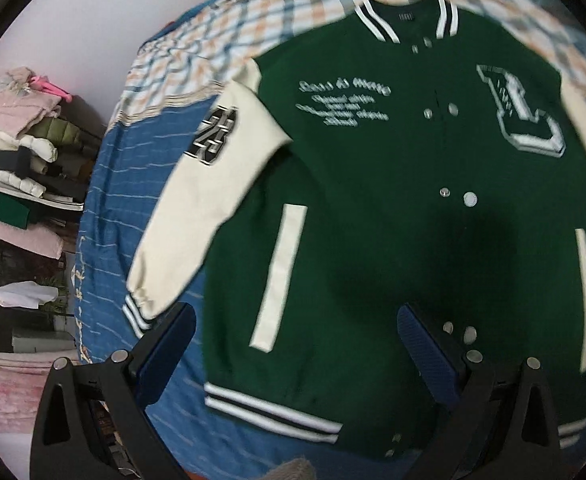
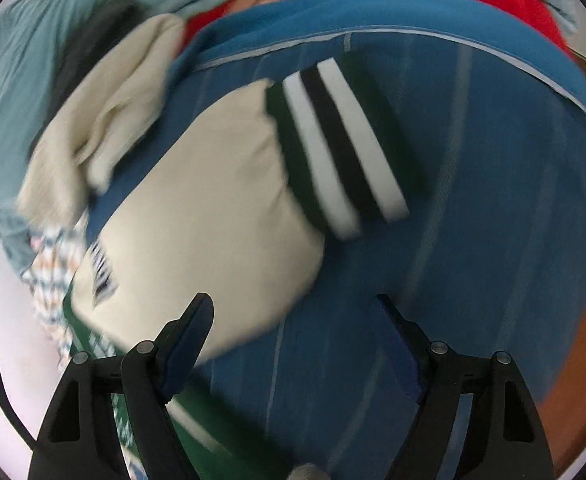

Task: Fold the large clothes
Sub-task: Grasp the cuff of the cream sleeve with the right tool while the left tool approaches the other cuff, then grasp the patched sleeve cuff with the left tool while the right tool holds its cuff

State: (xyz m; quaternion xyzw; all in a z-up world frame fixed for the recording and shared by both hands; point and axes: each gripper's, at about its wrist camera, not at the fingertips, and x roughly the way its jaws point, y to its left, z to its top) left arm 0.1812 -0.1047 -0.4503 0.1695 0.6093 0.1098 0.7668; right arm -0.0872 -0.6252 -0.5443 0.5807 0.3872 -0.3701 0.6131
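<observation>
On the green jacket [image 1: 373, 240], taken as the landmark, a large block letter "L" [image 1: 521, 112] in white outline stands on the chest panel to the right of the snap placket in the left wrist view. On the opposite chest panel, left of the placket, several lines of white embroidered script [image 1: 343, 104] run across the green cloth; they are too blurred to read. The cream sleeve [image 1: 213, 184] on the jacket's left edge carries a black-and-white number patch [image 1: 213, 136] that seems to read "23", though blur leaves it uncertain. A small dark label [image 1: 404, 17] inside the collar is unreadable. In the right wrist view, a patch [image 2: 103, 272] on the other cream sleeve [image 2: 197, 208] is smeared beyond reading.
</observation>
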